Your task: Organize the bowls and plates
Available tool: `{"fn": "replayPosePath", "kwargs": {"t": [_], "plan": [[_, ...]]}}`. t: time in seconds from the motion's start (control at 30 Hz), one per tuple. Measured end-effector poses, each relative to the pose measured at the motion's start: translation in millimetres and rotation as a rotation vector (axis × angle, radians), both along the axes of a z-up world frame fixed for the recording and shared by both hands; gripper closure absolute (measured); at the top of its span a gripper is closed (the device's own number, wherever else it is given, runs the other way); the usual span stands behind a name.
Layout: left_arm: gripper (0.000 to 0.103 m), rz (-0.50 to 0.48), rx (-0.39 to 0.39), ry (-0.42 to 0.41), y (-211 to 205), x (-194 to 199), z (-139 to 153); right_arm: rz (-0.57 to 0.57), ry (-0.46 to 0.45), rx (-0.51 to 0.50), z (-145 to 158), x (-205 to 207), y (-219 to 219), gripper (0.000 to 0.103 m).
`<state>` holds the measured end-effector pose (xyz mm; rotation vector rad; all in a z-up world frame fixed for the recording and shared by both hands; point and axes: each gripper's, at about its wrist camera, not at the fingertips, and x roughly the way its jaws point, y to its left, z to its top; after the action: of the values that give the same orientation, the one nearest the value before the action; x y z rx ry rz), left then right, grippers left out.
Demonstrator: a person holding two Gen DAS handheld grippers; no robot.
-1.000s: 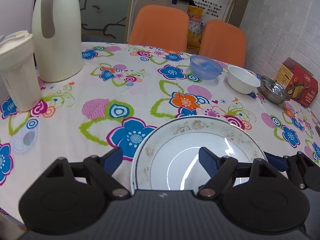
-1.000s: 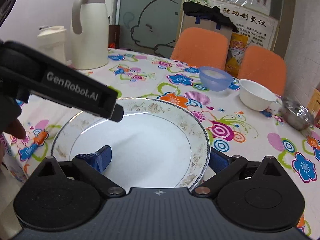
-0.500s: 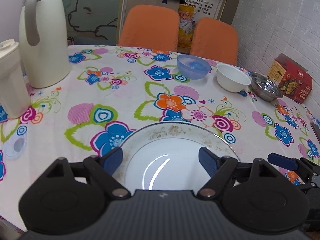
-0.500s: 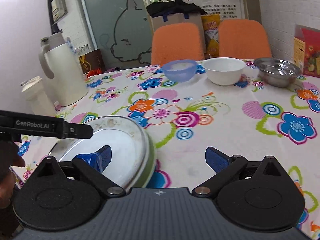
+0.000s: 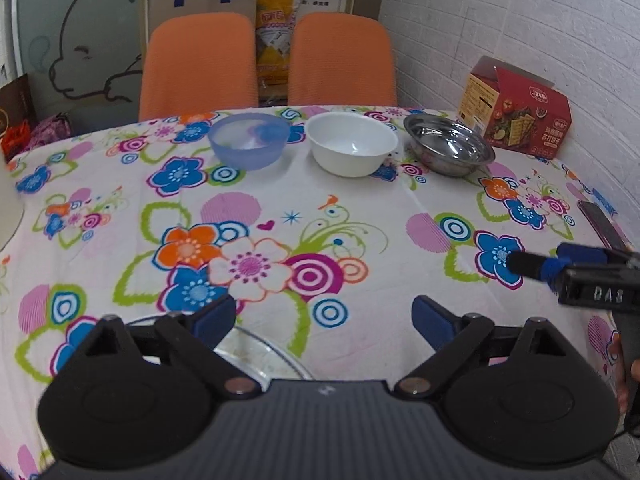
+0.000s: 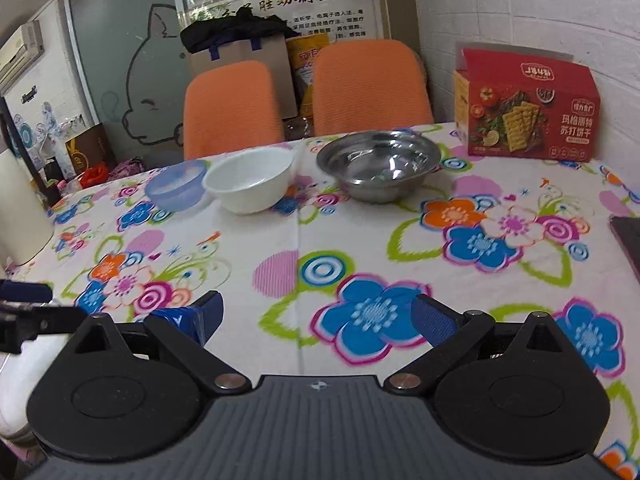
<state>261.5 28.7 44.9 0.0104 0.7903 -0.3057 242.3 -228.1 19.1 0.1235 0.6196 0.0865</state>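
Note:
Three bowls stand in a row at the far side of the flowered table: a translucent blue bowl (image 5: 248, 140) (image 6: 176, 188), a white bowl (image 5: 352, 142) (image 6: 250, 184) and a steel bowl (image 5: 448, 144) (image 6: 378, 162). A white plate with a patterned rim (image 5: 256, 354) lies on the table under my left gripper's left finger, mostly hidden. My left gripper (image 5: 323, 316) is open and holds nothing. My right gripper (image 6: 319, 316) is open and holds nothing, over bare cloth well short of the steel bowl. It also shows at the right edge of the left wrist view (image 5: 536, 264).
A red cracker box (image 5: 516, 108) (image 6: 528, 108) stands by the brick wall behind the steel bowl. A dark phone (image 6: 628, 236) lies at the table's right edge. A cream thermos (image 6: 20, 208) stands far left. Two orange chairs (image 5: 200, 60) sit behind the table.
Both grippers have swung right, away from the plate. It filled both views before and is now only a sliver under the left gripper. The bowls now sit in mid-view.

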Motion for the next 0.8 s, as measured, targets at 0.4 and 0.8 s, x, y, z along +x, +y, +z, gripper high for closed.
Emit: {"fn": "replayPosePath", "kwargs": {"t": [0.4,0.8], "plan": [[0.010,-0.002,0.048,0.082,-19,36,-11,-0.099,0.221,-0.142,-10,201,-66,0.015],[0.010,0.037,0.013,0.106,-2,40,-14,0.030,0.468,-0.162,-26,219,-52,0.015]]}}
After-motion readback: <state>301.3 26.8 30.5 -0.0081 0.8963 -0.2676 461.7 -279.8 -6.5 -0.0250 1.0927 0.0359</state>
